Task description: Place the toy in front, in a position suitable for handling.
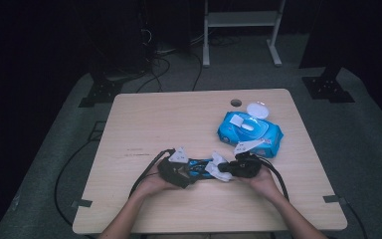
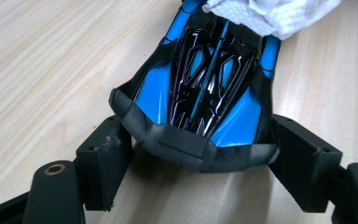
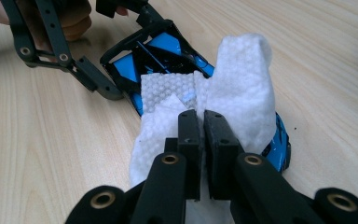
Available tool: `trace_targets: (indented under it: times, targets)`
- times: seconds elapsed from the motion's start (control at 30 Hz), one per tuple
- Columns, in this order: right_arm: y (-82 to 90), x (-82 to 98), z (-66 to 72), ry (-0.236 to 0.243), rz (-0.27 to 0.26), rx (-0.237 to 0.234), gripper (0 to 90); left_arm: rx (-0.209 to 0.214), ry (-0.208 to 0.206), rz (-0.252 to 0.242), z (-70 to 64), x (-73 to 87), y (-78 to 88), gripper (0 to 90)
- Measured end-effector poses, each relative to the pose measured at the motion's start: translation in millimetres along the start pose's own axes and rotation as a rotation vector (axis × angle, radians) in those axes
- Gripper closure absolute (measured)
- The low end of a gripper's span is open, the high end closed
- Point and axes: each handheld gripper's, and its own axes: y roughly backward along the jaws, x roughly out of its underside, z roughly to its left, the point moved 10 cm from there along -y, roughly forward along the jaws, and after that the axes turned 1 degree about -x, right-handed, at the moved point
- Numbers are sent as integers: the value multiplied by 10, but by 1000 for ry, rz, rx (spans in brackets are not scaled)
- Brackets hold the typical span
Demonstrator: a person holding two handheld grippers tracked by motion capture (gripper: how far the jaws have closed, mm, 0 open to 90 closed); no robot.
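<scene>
Left gripper clamped on the rear of a blue toy car lying on the table, jaws against both flanks. Right gripper pressed together, pinching a white wipe draped over the car's far end. Beyond it, wipes pack, lid flipped open, a sheet poking out.

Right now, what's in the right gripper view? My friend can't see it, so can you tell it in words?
The right gripper, its black jaws shut on a white wet wipe, presses the wipe onto a blue and black toy car on a wooden table. Beyond, the left gripper steadies the car's far end.
</scene>
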Motion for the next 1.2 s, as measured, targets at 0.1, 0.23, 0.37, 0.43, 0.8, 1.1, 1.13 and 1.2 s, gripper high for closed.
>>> trace_targets:
  times: [0.1, 0.23, 0.37, 0.43, 0.8, 1.1, 1.13, 1.2]
  targets:
    - [1, 8, 8, -6, -10, -1, 852, 53, 78, -50, -3, -45, 107, 242]
    - [2, 17, 13, -14, -21, -1, 851, 89, 154, -91, 13, -83, 185, 248]
    - [0, 19, 23, -8, -22, 4, 851, 137, 279, -139, 94, -86, 235, 363]
    - [0, 20, 27, -8, -23, 5, 851, 135, 336, -146, 147, -80, 238, 387]
    - [-18, 14, 49, 6, -25, 10, 849, 157, 444, -76, 128, -32, 176, 532]
    - [-16, 13, 56, 17, -24, 13, 846, 137, 405, -97, 130, -32, 173, 566]
    - [-15, 11, 58, 19, -23, 12, 845, 135, 394, -103, 130, -32, 174, 566]
    - [-11, 9, 66, 21, -22, 11, 844, 127, 366, -114, 120, -33, 183, 567]
